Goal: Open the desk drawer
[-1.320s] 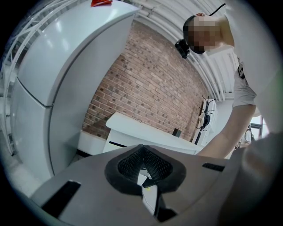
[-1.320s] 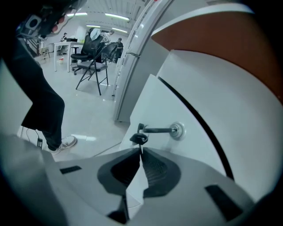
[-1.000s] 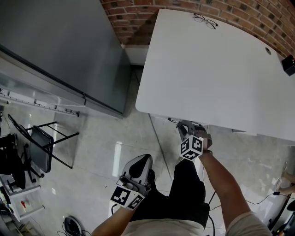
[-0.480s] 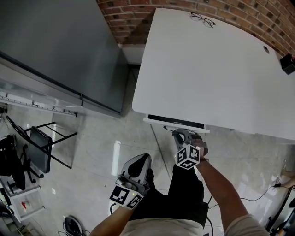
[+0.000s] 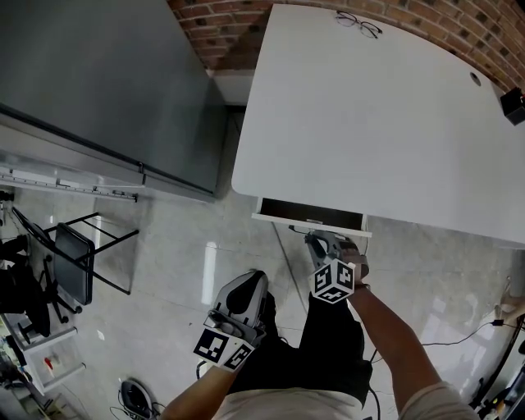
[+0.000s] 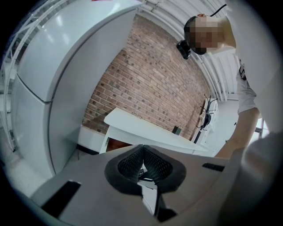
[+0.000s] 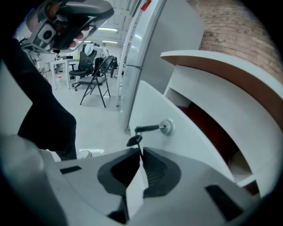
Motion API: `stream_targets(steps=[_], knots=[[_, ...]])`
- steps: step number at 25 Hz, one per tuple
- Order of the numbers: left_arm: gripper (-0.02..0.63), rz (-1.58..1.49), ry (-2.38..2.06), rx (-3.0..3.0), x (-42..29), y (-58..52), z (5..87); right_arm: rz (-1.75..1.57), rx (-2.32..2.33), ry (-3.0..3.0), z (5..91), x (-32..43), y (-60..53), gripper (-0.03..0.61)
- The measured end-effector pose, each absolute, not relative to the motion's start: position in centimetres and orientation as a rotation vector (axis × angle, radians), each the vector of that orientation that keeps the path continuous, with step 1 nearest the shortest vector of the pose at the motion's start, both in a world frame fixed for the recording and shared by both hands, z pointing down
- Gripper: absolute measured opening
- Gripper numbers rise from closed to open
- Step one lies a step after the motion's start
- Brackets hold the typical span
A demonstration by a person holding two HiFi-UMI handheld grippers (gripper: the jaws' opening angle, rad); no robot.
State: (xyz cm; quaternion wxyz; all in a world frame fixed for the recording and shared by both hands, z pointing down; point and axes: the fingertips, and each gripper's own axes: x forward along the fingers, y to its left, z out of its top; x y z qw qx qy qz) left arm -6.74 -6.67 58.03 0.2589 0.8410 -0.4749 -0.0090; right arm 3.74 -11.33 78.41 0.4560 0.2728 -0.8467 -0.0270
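Far left: tall grey cabinet against the brick wall. A black folding chair stood on the floor below it.

Left tongs were held low beside the person's leg, well apart from the table. In the left gripper view the left tongs were pressed together at the tips with nothing between them.

Centre: the drawer sat under the table's near edge, pulled partly out, with a dark strip of interior showing behind its white front. In the right gripper view the drawer showed reddish-brown inside; its contents could not be made out. A key stuck out of the lock in the front. A second, hanging key dangled from it.

Right tongs were just in front of the drawer. Seen close, the right tongs were closed, pinching the lower end of the hanging key.

Right: a pair of glasses lay at the table's far edge, and a small black object sat at its right edge.
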Motion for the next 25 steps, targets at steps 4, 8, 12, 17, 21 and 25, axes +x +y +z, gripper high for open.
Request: stream_targets(steps=[4, 8, 12, 17, 21, 25], knots=[[0.008, -0.010, -1.286, 2.275, -6.8, -6.7, 58.0, -0.074, 0.670, -2.089, 78.4, 3.8, -11.1, 0.028], [0.008, -0.003, -1.288, 2.271, -6.8, -6.7, 58.1, -0.066, 0.669, -2.096, 78.4, 3.8, -10.8, 0.028], [0.008, 0.001, -1.275, 2.275, -6.6, -6.8, 58.2, -0.055, 0.670, -2.099, 78.4, 3.7, -10.3, 0.028], [0.008, 0.004, -1.261, 2.274, -6.4, -6.9, 58.4, -0.055, 0.669, -2.105, 78.4, 3.8, -10.1, 0.028], [0.008, 0.010, -1.245, 2.275, -6.4, -7.0, 58.6, -0.051, 0.672, -2.099, 78.5, 3.8, -10.1, 0.028], [0.008, 0.012, -1.236, 2.281, -6.4, -7.1, 58.5, -0.041, 0.674, -2.099, 78.4, 3.7, -9.8, 0.028]])
